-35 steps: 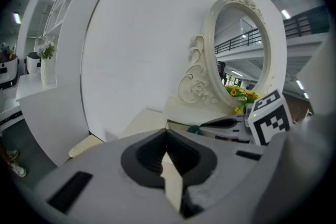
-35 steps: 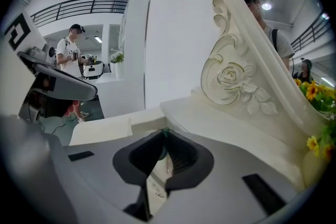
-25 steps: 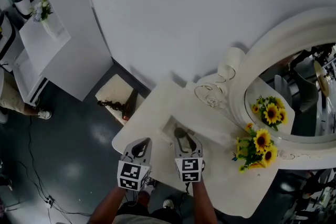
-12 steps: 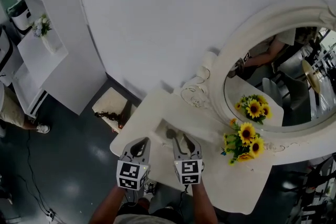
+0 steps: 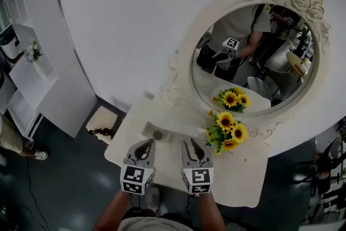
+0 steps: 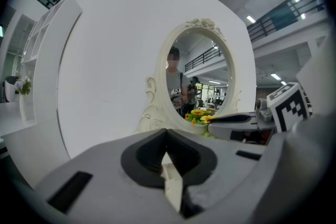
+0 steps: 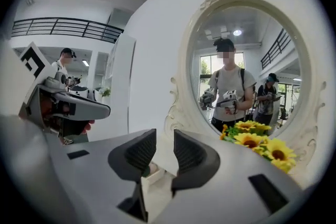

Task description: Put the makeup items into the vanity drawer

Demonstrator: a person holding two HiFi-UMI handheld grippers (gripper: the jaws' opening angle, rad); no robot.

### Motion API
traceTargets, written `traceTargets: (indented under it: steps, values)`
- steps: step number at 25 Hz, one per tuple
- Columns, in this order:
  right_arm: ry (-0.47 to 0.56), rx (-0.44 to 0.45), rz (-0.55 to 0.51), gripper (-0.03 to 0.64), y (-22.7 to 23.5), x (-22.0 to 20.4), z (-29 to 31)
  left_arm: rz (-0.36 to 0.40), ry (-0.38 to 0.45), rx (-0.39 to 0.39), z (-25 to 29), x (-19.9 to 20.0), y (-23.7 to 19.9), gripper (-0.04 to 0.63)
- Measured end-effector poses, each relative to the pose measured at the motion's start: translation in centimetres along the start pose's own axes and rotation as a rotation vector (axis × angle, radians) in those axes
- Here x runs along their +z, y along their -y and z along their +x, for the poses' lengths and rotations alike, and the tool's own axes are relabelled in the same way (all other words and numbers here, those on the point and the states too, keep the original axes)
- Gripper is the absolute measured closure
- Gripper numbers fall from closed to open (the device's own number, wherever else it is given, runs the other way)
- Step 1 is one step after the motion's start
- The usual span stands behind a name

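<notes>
Right gripper [image 5: 192,144] off drawer [image 5: 147,130], fingers [image 7: 137,152] closing empty

Head view looks steeply down; both gripper views face the same mirror [image 5: 254,57].

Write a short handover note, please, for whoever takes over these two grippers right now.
Left gripper: shut, empty, over the vanity top.
Right gripper: jaws closing, a gap between them, nothing in it.
Vanity drawer: open, with one small dark item inside.
On the top, only the sunflowers show; no loose makeup is visible.
Left to do: check for further items, then probably close the drawer.
</notes>
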State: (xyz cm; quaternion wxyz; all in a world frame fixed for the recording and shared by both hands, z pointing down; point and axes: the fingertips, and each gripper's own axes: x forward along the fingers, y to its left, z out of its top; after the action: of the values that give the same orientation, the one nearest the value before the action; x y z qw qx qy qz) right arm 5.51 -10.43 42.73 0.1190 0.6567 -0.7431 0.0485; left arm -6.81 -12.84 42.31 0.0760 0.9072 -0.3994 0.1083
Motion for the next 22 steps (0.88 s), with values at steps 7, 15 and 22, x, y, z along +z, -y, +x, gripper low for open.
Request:
traceTargets:
  steps: [7, 15, 22]
  values:
    - [0.073, -0.089, 0.026, 0.549, 3.6, 1.0, -7.9, 0.048, 0.027, -0.066, -1.7, 1.5, 6.9, 0.595]
    - [0.103, -0.12, 0.03, 0.581, 5.6, -0.5, -15.3, 0.071, 0.024, -0.099, -4.2, 0.4, 13.7, 0.595]
    - [0.088, -0.085, 0.031, 0.586, 6.0, -2.6, -19.2, 0.072, 0.014, -0.083, -5.9, -1.1, 17.8, 0.595]
